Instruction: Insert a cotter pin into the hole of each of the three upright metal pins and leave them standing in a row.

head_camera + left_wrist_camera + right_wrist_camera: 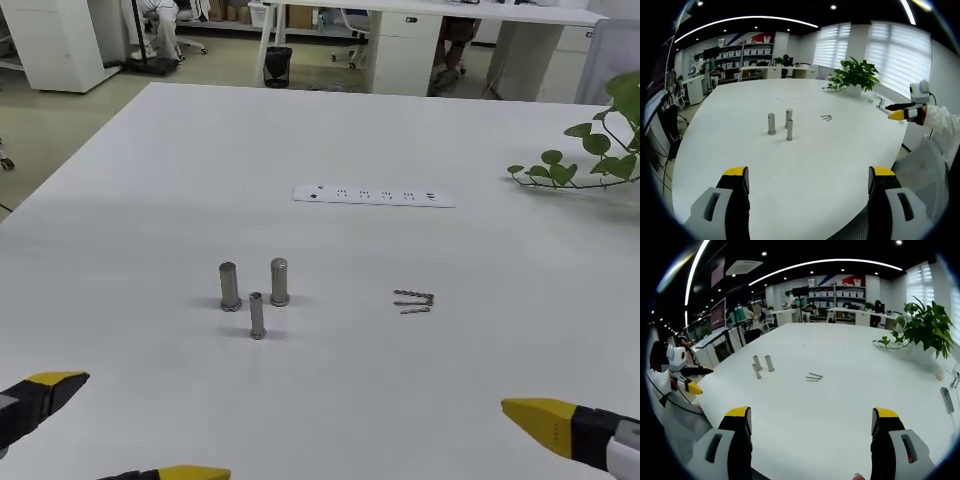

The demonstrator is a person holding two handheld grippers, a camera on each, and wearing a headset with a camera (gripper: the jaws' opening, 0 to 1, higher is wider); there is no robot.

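White table (400, 400), metal pins (257, 315) and cotter pins (414, 301) well ahead of left gripper (810, 172), right gripper (811, 412), both released

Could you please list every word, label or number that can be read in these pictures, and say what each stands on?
No text can be read.
On the power strip: dark marks, too small to read.
On the red and blue wall panel: blurred, no letters to make out.
On the metal pins: no marking to be seen.
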